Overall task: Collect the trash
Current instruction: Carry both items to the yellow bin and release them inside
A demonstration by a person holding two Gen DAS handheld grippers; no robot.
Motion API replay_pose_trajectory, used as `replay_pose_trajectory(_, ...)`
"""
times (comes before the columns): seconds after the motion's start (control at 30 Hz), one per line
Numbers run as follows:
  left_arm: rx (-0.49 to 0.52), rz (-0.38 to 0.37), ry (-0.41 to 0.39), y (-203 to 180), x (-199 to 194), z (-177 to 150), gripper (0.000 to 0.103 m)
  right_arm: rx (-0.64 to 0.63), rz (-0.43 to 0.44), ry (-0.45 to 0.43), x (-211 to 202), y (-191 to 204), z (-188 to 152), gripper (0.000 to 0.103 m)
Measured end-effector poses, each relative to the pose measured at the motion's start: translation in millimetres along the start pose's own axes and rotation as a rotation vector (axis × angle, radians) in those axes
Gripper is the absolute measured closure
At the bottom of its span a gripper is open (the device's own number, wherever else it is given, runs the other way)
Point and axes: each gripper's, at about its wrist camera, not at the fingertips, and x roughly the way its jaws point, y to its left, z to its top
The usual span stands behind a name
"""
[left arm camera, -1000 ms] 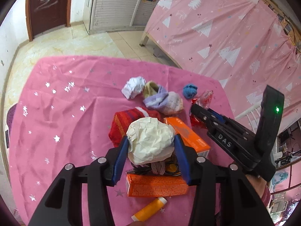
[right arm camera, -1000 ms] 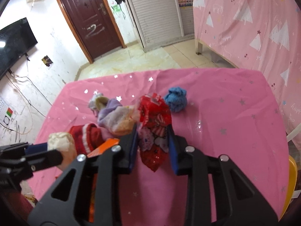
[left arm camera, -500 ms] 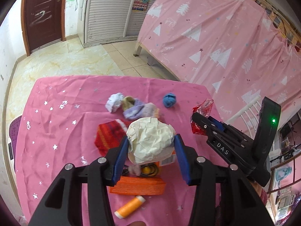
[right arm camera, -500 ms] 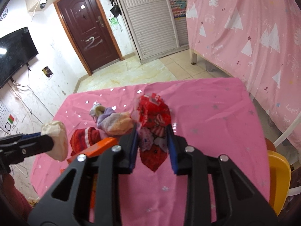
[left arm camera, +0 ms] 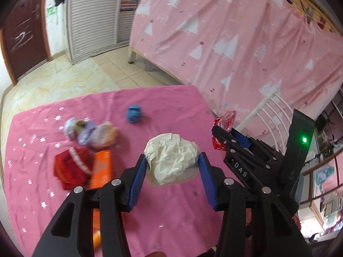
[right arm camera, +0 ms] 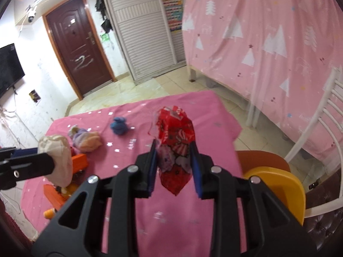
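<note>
you've got both tools loaded and up off the pink tablecloth (left arm camera: 175, 107). your left gripper (left arm camera: 171, 169) is part-way open, its blue pads pressed on either side of the crumpled paper ball (left arm camera: 171, 158), which hangs in the air above the cloth. your right gripper (right arm camera: 173, 167) is nearly closed, pinching the red snack wrapper (right arm camera: 174, 141) across its middle, both ends sticking out free.

handling, as i judge it: the paper ball looks light and springy, so it'll squash before it slips; the grip across its widest part looks right. the wrapper looks thin, crinkly and slick, so it could slide out under a loose pinch. hold it mid-body, as you are.

count on the cloth: one blue knitted ball (left arm camera: 134, 113), one pastel bundle of soft cloth (left arm camera: 94, 132), one red striped knit piece (left arm camera: 70, 167), at least one orange box (left arm camera: 101, 167), and one small orange bottle (right arm camera: 49, 213) at the near edge. something dark sits by the boxes, too blurred to name. in the air: one paper ball, one wrapper.

no bin shows in either view, so i can't tell you where these two go.
</note>
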Motion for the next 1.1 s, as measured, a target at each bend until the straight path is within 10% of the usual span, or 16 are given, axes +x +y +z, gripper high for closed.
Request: replay_pose_trajectory(1.1,0.170,-0.077,0.199,-174,137,-11,0.060,0.249,-0.107,0.115,11,-169,-79,0.075)
